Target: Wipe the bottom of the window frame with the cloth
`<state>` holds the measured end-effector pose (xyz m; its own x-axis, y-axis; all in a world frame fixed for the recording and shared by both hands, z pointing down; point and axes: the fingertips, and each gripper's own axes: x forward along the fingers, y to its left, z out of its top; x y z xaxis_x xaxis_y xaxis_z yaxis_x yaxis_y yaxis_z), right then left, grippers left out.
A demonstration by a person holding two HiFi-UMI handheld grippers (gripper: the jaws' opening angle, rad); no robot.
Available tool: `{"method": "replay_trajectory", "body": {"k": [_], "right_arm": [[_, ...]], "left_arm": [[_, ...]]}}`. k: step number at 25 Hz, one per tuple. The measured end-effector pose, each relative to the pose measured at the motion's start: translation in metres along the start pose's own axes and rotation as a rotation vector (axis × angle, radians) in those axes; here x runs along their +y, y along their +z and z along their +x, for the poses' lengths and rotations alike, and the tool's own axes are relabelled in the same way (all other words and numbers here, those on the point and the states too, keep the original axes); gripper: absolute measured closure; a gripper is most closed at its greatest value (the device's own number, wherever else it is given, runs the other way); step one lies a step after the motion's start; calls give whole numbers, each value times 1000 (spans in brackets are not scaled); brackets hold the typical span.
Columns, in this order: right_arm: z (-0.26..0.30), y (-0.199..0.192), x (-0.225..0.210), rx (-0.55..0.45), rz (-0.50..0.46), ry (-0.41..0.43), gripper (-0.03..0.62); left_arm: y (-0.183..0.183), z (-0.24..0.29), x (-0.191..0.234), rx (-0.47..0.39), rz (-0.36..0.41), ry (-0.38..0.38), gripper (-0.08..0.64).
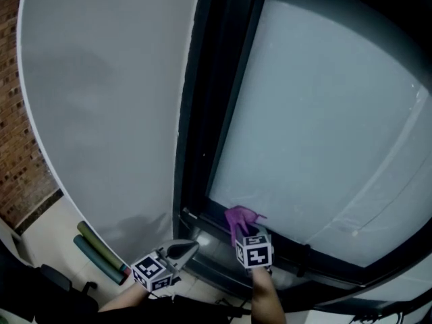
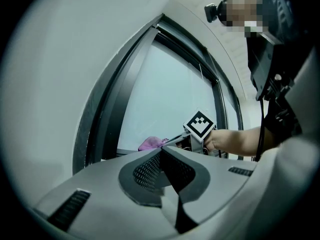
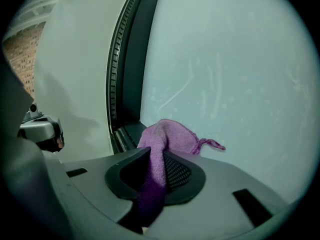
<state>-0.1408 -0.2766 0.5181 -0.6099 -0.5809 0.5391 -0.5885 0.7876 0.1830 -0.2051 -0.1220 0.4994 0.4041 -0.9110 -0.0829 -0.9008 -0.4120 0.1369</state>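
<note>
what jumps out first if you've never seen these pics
The purple cloth stands out most: it is pinched in the jaws of the right gripper and sits at the lower left corner of the pale pane, beside the dark frame. The left gripper hangs to its left with jaws together, holding nothing.

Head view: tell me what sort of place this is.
Likely an indoor room beside a large window: a dark window frame around pale glass, a white wall beside it, and brickwork at the far left.
</note>
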Motion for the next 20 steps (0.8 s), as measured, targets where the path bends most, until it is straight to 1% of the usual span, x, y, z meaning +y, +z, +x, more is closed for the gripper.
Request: {"method": "replay_trajectory", "body": {"k": [3, 13, 20], "right_arm": [[-6, -5, -7, -4, 25, -21, 517], [-30, -25, -40, -12, 100, -145, 517], [-50, -42, -62, 2, 147, -229, 517]], "left_arm": [[-1, 5, -4, 8, 0, -23, 558], [-6, 27, -16, 27, 8, -140, 558], [-5, 39, -30, 34, 12, -218, 558]]}}
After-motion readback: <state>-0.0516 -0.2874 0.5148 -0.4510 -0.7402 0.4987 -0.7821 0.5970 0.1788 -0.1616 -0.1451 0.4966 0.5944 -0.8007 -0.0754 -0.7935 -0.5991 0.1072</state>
